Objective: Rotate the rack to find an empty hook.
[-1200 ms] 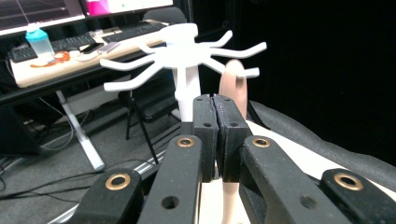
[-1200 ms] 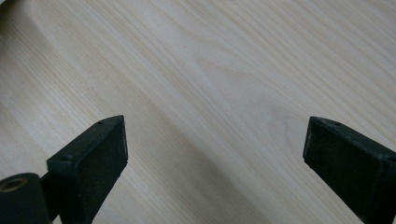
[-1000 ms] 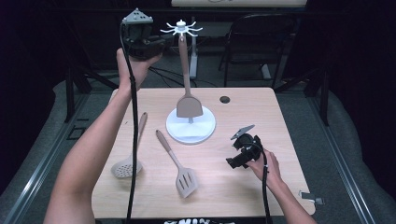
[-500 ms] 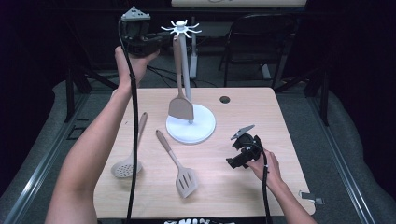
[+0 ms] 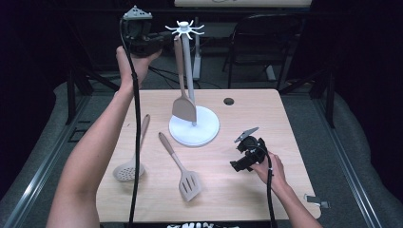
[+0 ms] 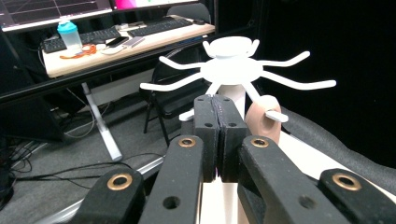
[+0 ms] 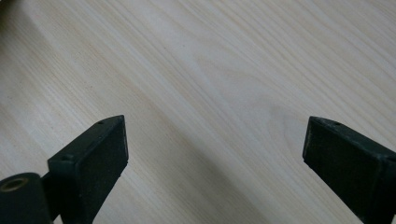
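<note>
A white utensil stand with a crown of hooks rises from a round base at the table's far middle. A beige solid spatula hangs from one hook, blade down over the base; its looped handle end sits on a hook arm. My left gripper is raised just left of the crown, and its jaws are shut with nothing between them, beside the handle end. My right gripper rests low on the table at the right, open over bare wood.
A beige skimmer lies at the front left of the wooden table. A beige slotted spatula lies at the front middle. A small dark hole is in the tabletop behind the stand. A chair and a desk stand beyond.
The hanging spatula has shifted slightly to the left and my left gripper has risen a little beside the crown. The right gripper has not moved.
</note>
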